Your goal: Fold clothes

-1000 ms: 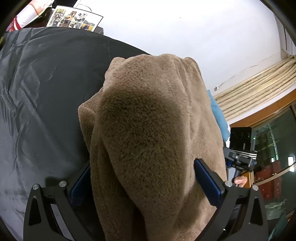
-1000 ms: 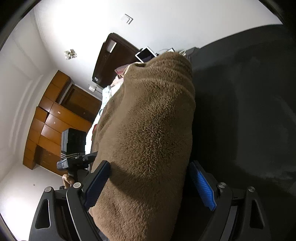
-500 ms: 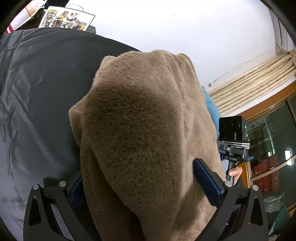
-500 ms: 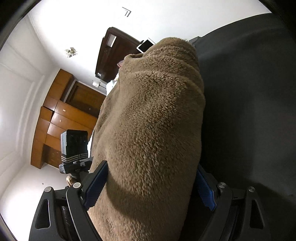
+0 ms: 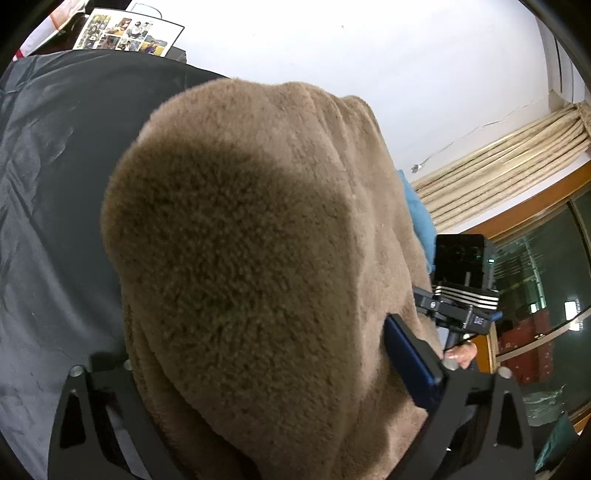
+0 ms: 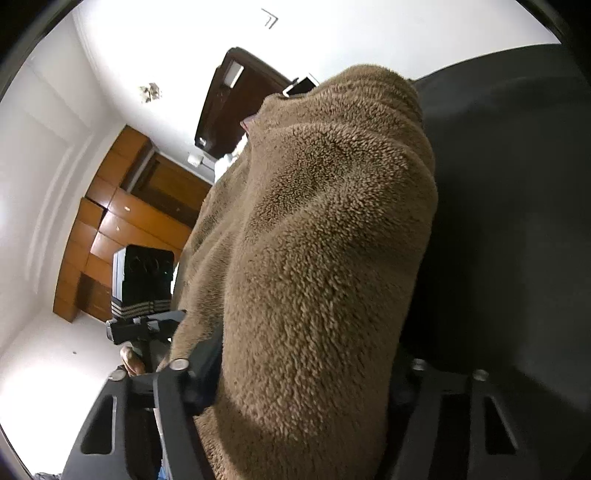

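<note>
A thick brown fleece garment [image 5: 258,221] lies bunched on the dark bedsheet [image 5: 55,192] and fills most of both views. My left gripper [image 5: 258,343] straddles its near end. The jaws are closing with the fleece between them; the blue right pad [image 5: 406,350] still shows its face and the left pad is buried. My right gripper [image 6: 310,347] straddles the same garment [image 6: 325,229] from the other side, jaws closing, both pads sunk into the pile. Each view shows the other gripper's body beside the fleece [image 5: 461,284] [image 6: 144,284].
The dark sheet [image 6: 517,184] spreads around the garment. A photo collage [image 5: 125,35] lies at the far edge. A blue cloth [image 5: 417,214], curtains [image 5: 498,166] and a window stand to the right. Wooden wardrobes [image 6: 110,229] line the wall.
The right gripper's fingers have come inward and now press into the fleece. The left gripper's fingers have come in slightly and its left pad is now covered. The garment looms larger in both views.
</note>
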